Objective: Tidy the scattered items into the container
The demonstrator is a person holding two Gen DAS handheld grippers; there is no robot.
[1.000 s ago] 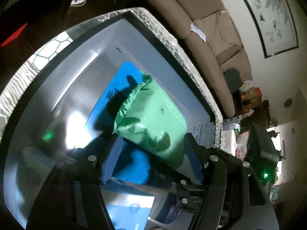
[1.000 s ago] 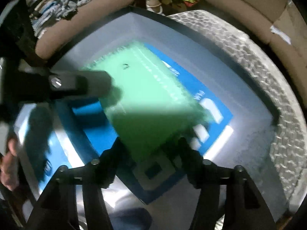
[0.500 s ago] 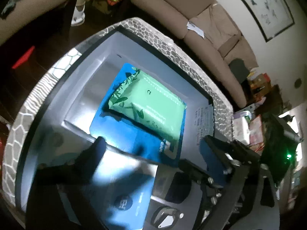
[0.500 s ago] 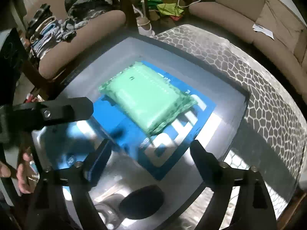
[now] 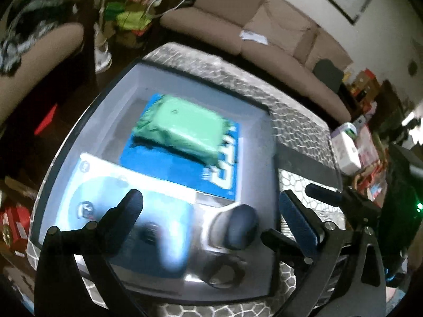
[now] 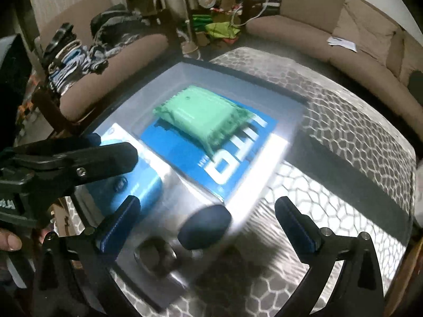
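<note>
Although both views are blurred, a green soft pack [image 5: 185,129], likely wipes or tissues, plainly lies inside a grey bin [image 5: 253,121] on a table with a honeycomb-patterned cloth [image 6: 343,121]. It rests on top of a flat blue box [image 5: 185,169] on the bin's floor. Nearer the cameras, a light blue package [image 5: 127,198] and a silver object with a dark rounded cap [image 5: 242,225] also lie in the bin.

Near the bottom of its view, the left gripper [image 5: 211,206] has its jaws spread wide with nothing between them. Jaws on the right gripper [image 6: 207,211] are opening, almost fully apart, also empty. Both hang above the bin's near end, well apart from the green pack.

Judging by its crinkled end seams and puffy shape, the pack is light, soft and squashy, with a slick film wrapper. A grip across its narrow width, near the middle, would likely hold best; the crimped ends could slip.
</note>
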